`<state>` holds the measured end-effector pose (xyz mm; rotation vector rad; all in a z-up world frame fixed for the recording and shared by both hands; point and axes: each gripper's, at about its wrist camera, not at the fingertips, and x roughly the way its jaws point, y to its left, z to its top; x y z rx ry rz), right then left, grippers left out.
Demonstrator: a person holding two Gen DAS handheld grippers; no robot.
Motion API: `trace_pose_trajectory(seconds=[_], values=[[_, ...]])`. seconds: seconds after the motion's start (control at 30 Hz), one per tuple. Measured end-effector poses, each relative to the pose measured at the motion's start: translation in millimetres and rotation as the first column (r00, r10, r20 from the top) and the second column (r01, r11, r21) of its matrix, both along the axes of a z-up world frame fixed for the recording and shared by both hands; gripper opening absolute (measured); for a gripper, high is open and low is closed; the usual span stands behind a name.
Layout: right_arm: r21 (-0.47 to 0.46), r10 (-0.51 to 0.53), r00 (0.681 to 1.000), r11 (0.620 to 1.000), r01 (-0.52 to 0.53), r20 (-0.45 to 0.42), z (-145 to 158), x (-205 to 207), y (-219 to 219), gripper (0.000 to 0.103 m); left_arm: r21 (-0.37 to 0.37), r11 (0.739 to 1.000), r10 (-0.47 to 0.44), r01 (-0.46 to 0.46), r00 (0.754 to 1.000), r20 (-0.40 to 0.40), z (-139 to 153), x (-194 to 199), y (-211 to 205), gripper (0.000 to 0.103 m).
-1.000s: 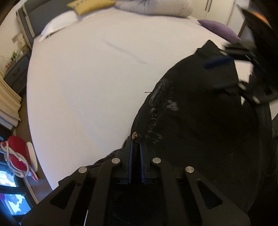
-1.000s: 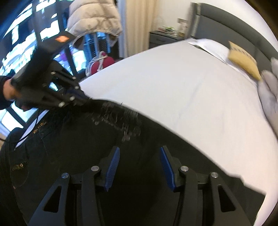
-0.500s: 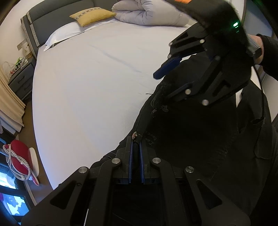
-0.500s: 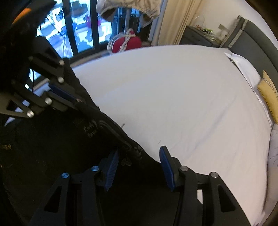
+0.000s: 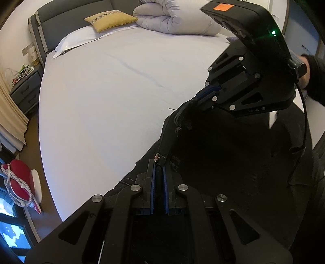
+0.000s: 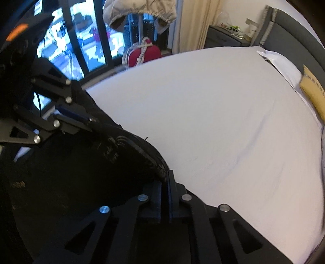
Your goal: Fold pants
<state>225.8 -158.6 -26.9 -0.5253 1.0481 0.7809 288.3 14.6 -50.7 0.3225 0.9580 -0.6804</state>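
Black pants (image 5: 223,162) hang between my two grippers above the near edge of a white bed (image 5: 121,91). My left gripper (image 5: 159,165) is shut on the waistband beside a metal button. My right gripper (image 6: 165,178) is shut on the waistband further along, at the embroidered part. In the left wrist view the right gripper (image 5: 205,95) holds the band up at upper right. In the right wrist view the left gripper (image 6: 81,119) holds it at the left, with the pants (image 6: 81,172) drooping below.
A yellow cushion (image 5: 109,19), a white pillow (image 5: 79,40) and a rolled grey duvet (image 5: 174,20) lie at the bed's head. A grey nightstand (image 5: 26,89) and a red-and-white thing (image 5: 19,178) on the floor are left of the bed. A window (image 6: 77,44) is behind.
My right gripper has shut on the waistband; it was open over the pants before. It has lifted that end, so the band now stretches between both grippers. The left grip is unchanged.
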Motion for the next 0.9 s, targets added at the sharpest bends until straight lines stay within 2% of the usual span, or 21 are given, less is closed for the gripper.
trace_pose_trajectory(seconds=[0.2, 0.37, 0.5, 0.67, 0.7, 0.77, 0.8, 0.87, 0.9], values=[[0.110, 0.002, 0.998, 0.994, 0.004, -0.055, 11.1, -47.1, 3.3, 0.005, 0.011, 1.000, -0.004, 0.004, 1.000, 0.000, 13.7, -37.6, 6.2, 0.005], [0.127, 0.075, 0.995, 0.990, -0.066, -0.068, 17.3, -99.8, 15.3, 0.005, 0.023, 1.000, -0.009, 0.009, 1.000, -0.004, 20.8, -75.3, 14.3, 0.005], [0.075, 0.129, 0.990, 0.989, -0.124, -0.055, 15.5, -138.8, 17.4, 0.006, 0.028, 0.998, -0.047, 0.047, 0.999, -0.014, 25.3, -117.3, 20.7, 0.005], [-0.069, 0.238, 0.970, 0.970, -0.235, 0.045, 17.8, -200.8, 25.4, 0.005, 0.071, 0.988, -0.140, 0.139, 0.990, 0.001, 23.1, -177.4, 13.4, 0.005], [-0.129, 0.277, 0.957, 0.955, -0.266, 0.083, 16.5, -216.6, 29.9, 0.005, 0.092, 0.982, -0.167, 0.166, 0.986, 0.004, 21.8, -193.5, 10.4, 0.005], [-0.300, 0.408, 0.900, 0.887, -0.351, 0.154, 8.2, -257.6, 42.7, 0.005, 0.113, 0.974, -0.196, 0.195, 0.981, -0.009, 17.8, -213.9, 5.9, 0.005], [-0.351, 0.453, 0.876, 0.857, -0.377, 0.164, 4.9, -270.2, 45.7, 0.005, 0.128, 0.968, -0.214, 0.214, 0.977, -0.015, 15.0, -224.8, 3.3, 0.005], [-0.473, 0.575, 0.802, 0.758, -0.448, 0.163, -6.1, -306.2, 52.9, 0.005, 0.179, 0.950, -0.258, 0.257, 0.966, -0.015, 7.1, -249.9, -3.9, 0.005], [-0.497, 0.602, 0.783, 0.733, -0.465, 0.155, -9.3, -316.0, 53.4, 0.005, 0.196, 0.942, -0.275, 0.274, 0.961, -0.019, 3.8, -260.8, -7.0, 0.005]])
